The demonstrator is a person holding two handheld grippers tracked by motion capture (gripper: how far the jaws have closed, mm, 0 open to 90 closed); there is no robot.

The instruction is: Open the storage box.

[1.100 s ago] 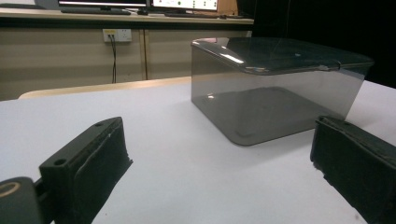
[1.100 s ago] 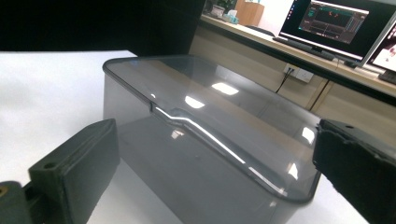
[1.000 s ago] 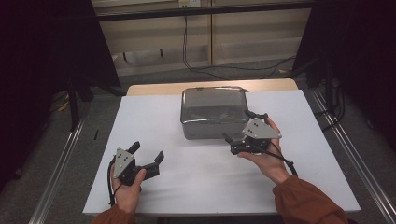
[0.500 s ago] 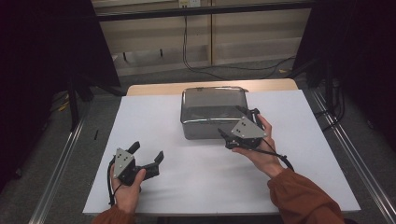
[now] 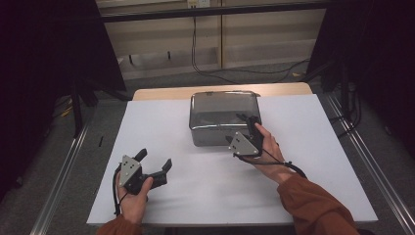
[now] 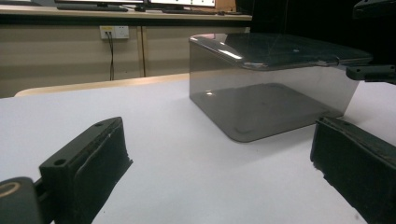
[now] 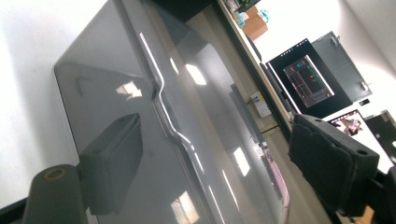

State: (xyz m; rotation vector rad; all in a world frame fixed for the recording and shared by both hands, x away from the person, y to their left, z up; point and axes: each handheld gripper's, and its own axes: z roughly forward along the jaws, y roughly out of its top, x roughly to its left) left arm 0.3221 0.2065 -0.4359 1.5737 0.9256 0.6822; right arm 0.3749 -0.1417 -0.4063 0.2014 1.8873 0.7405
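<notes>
At the desk's (image 5: pixel 161 117) far edge stands the smoked box (image 5: pixel 222 120). The right gripper (image 5: pixel 248 128), jaws just narrowing around its lid rim, prepares lifting; the left gripper (image 5: pixel 155 166) waits spread.

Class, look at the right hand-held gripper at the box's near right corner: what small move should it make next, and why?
Probably ease forward and finish closing on the lid's edge. The right hand-held gripper sits at the box with one jaw low by the wall and the other above the lid; its jaws have just been closing, yet the pads do not press yet. The left hand-held gripper waits open.
</notes>
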